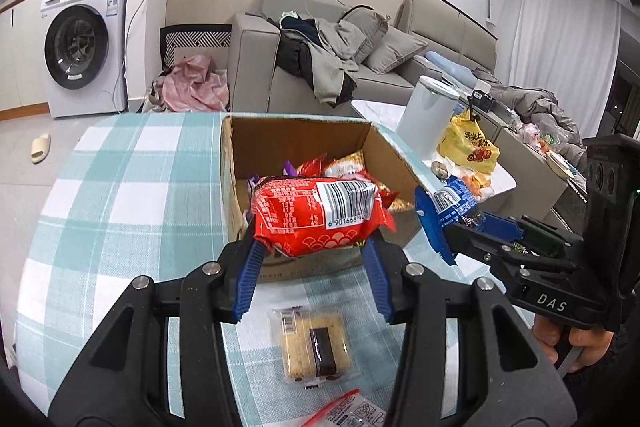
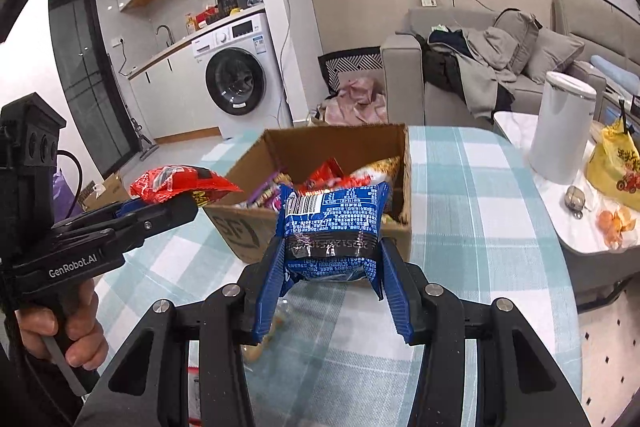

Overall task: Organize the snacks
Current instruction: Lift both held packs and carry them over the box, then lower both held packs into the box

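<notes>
1. Holding: left hand-held gripper (image 1: 316, 247) clamps a red snack pack (image 1: 316, 215) at the near edge of the cardboard box (image 1: 304, 135); right hand-held gripper (image 2: 330, 267) clamps a blue snack pack (image 2: 332, 223) beside it.
2. Done: box already part-filled with several packets.
3. Left: both held packs to drop in; a wafer packet (image 1: 314, 347) and another wrapper (image 1: 352, 411) lie on the bench (image 1: 120, 187).

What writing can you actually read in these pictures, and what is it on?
"DAS": right gripper body.
"GenRobot.AI": left gripper body.
"6 901668": barcode on red snack packet.
"SF": cardboard box.
Blue snack packet, yellow bag, washing machine: print unreadable.
</notes>
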`<state>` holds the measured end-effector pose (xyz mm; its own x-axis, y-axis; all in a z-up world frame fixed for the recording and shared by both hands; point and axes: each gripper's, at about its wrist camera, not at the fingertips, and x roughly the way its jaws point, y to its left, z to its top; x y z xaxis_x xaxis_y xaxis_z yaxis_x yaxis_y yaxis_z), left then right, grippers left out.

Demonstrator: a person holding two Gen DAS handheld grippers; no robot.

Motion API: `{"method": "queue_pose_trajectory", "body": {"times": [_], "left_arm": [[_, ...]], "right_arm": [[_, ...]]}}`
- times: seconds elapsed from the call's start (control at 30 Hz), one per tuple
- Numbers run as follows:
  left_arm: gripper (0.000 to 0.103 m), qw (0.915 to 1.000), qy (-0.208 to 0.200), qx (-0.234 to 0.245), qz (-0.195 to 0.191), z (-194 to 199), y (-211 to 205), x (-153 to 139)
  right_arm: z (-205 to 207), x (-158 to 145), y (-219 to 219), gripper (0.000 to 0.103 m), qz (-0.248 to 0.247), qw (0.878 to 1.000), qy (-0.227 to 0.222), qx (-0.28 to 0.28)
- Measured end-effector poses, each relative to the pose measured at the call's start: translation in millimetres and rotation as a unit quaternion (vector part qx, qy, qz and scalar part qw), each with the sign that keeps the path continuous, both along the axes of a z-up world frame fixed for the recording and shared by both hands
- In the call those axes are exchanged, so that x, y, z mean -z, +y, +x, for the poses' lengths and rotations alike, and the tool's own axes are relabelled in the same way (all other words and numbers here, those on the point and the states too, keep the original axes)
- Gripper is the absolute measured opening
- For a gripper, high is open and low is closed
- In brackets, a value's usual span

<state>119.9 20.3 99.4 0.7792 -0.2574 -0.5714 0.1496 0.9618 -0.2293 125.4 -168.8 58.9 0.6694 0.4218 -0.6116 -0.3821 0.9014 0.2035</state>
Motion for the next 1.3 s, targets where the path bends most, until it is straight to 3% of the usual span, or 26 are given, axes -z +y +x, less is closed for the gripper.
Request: {"method": "queue_pose_trajectory", "body": {"times": [0.5, 1.3], "left_arm": [[0.044, 0.9999, -0.010, 0.000, 0.011, 29.6, -10.6, -14.8], [0.044, 0.9992, 0.016, -0.008, 0.037, 115.1, -12.6, 19.2]], "right_arm": [[21.6, -19.9, 11.4, 0.048, 0.011, 1.000, -0.017, -0.003], [81.6, 9.0, 3.4, 0.048, 0.064, 0.996, 0.026, 0.049]]}}
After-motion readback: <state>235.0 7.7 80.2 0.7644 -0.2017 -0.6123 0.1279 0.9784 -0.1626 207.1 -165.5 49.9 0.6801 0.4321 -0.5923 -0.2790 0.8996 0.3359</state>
